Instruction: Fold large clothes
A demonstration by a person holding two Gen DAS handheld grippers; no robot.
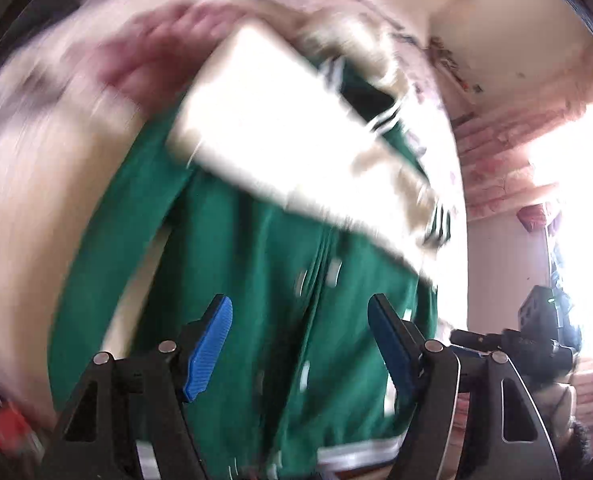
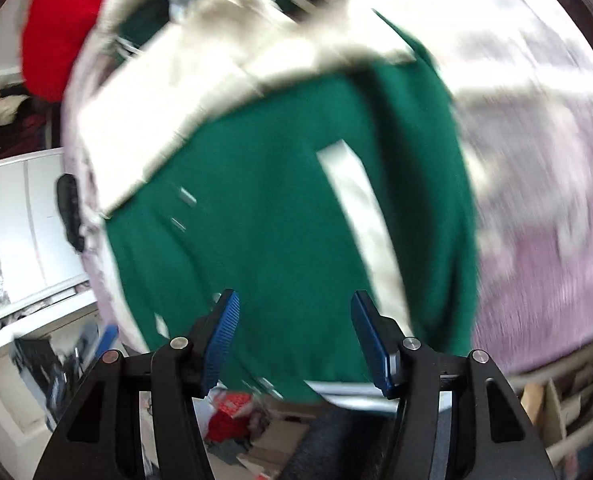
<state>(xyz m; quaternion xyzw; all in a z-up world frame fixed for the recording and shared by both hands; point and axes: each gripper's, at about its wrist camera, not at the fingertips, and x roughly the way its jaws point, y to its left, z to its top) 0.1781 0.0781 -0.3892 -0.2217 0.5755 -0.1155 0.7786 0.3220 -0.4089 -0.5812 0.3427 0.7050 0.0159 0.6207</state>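
Hovering above green jacket (image 1: 232, 240), both grippers agape.

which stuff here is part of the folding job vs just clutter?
Job:
- green jacket with cream sleeves, on the bedspread
- left gripper, open, nothing between the pads
- right gripper, open, empty

Lying about:
- red garment at the far edge
- black remote-like item, blurred

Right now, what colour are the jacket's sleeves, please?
Cream, against the green jacket body; the right wrist view shows it best.
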